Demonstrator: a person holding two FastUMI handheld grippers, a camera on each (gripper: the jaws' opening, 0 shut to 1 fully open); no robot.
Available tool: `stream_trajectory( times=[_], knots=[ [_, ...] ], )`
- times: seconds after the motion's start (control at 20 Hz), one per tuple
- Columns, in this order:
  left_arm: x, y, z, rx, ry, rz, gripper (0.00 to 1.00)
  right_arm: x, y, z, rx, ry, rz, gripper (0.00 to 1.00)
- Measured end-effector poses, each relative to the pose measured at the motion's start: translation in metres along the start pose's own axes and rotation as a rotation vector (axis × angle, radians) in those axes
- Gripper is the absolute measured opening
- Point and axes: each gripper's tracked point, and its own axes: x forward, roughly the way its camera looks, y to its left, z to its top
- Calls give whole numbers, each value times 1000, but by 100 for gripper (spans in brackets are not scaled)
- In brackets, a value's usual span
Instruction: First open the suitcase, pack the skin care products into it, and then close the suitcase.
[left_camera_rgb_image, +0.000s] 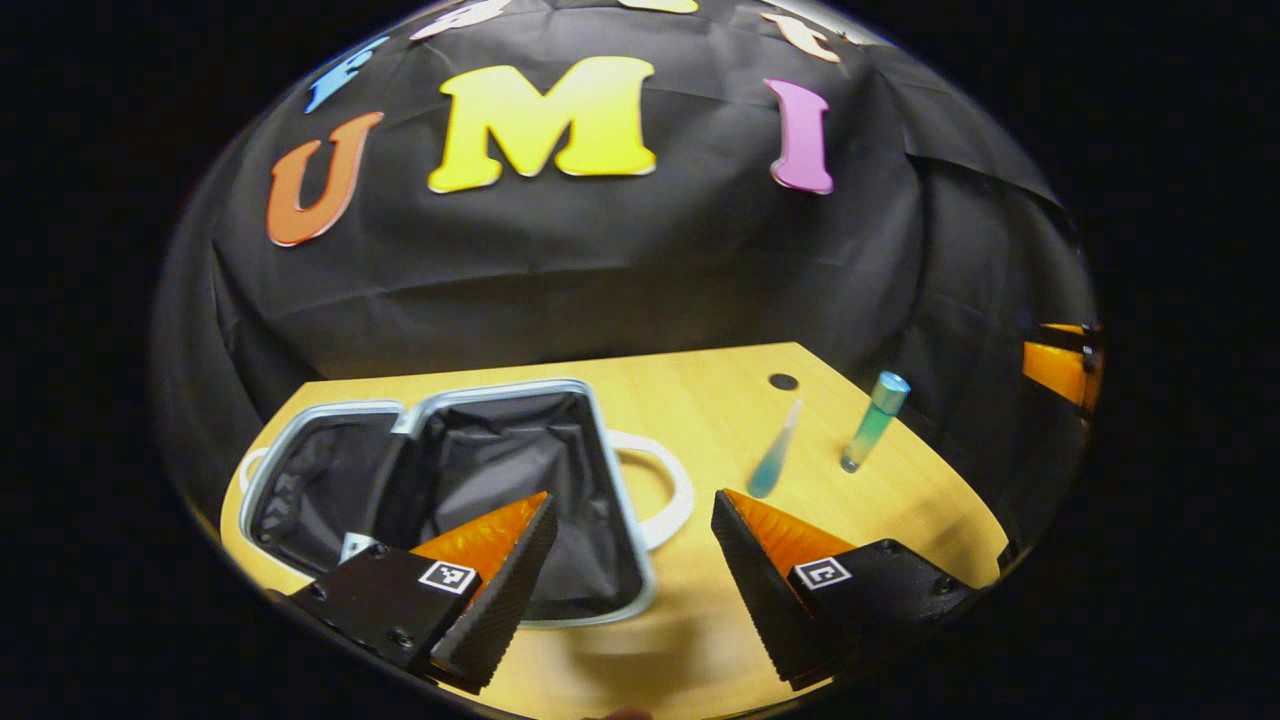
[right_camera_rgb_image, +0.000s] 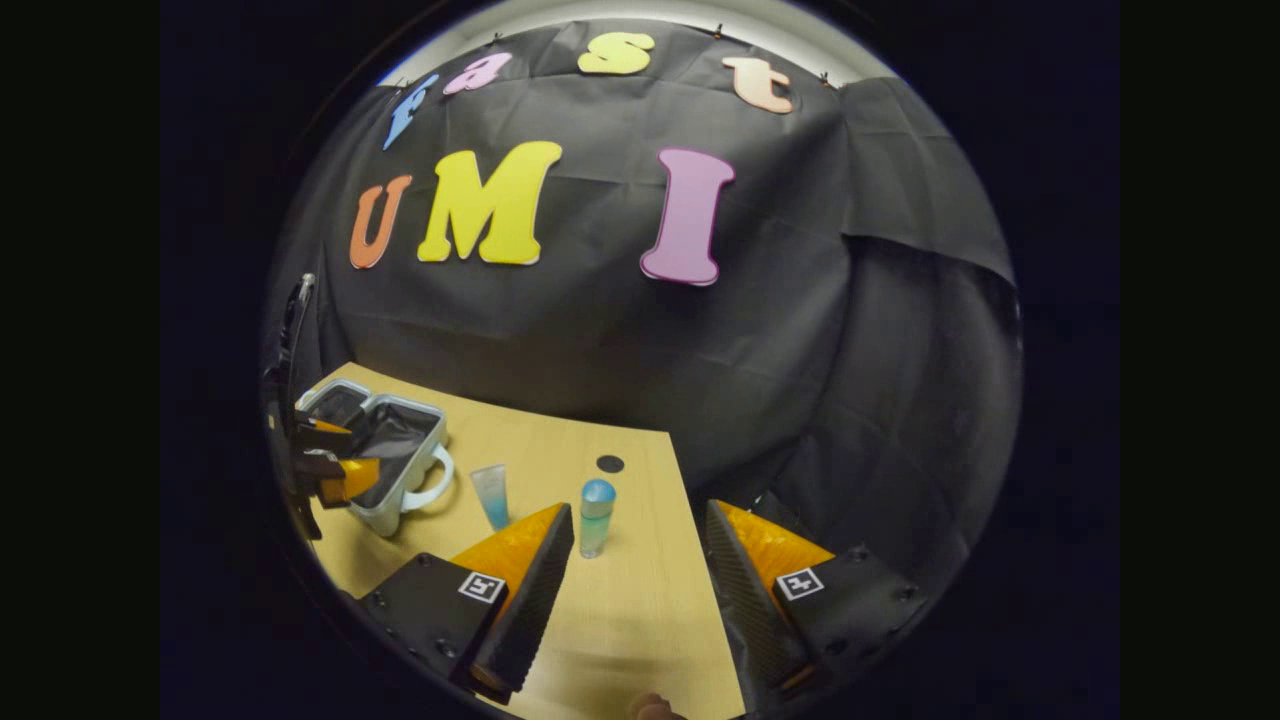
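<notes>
My left hand-held gripper (left_camera_rgb_image: 632, 560) hangs over the near edge of the table (left_camera_rgb_image: 700, 400) with its fingers spread wide and nothing between them. The suitcase (left_camera_rgb_image: 440, 480) lies open just ahead and to its left, dark lining showing in both halves, its white handle (left_camera_rgb_image: 668, 490) turned toward the products. So the opening looks done and the packing is what remains.

My right hand-held gripper (right_camera_rgb_image: 635, 590) is wide apart and empty too. Straight ahead of it, just off its left finger, stands the blue-capped bottle (right_camera_rgb_image: 597, 517), upright, long axis vertical. A little farther left stands the tube (right_camera_rgb_image: 490, 496), also upright, with its wide end up, between the bottle and the suitcase (right_camera_rgb_image: 385, 450).

From the left gripper's view the tube (left_camera_rgb_image: 775, 455) and the bottle (left_camera_rgb_image: 874, 420) lie ahead and to the right, apart from each other and from the suitcase.

I judge the right hand nearer the bottle, so it should take it from the side, fingers either side of the standing body, and carry it left to the open case.
</notes>
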Motion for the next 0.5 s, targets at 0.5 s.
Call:
stream_trajectory(
  times=[0.5],
  knots=[
    [113, -101, -31, 102, 99, -84, 99, 37, -33, -50, -9, 101, 17, 80]
  ],
)
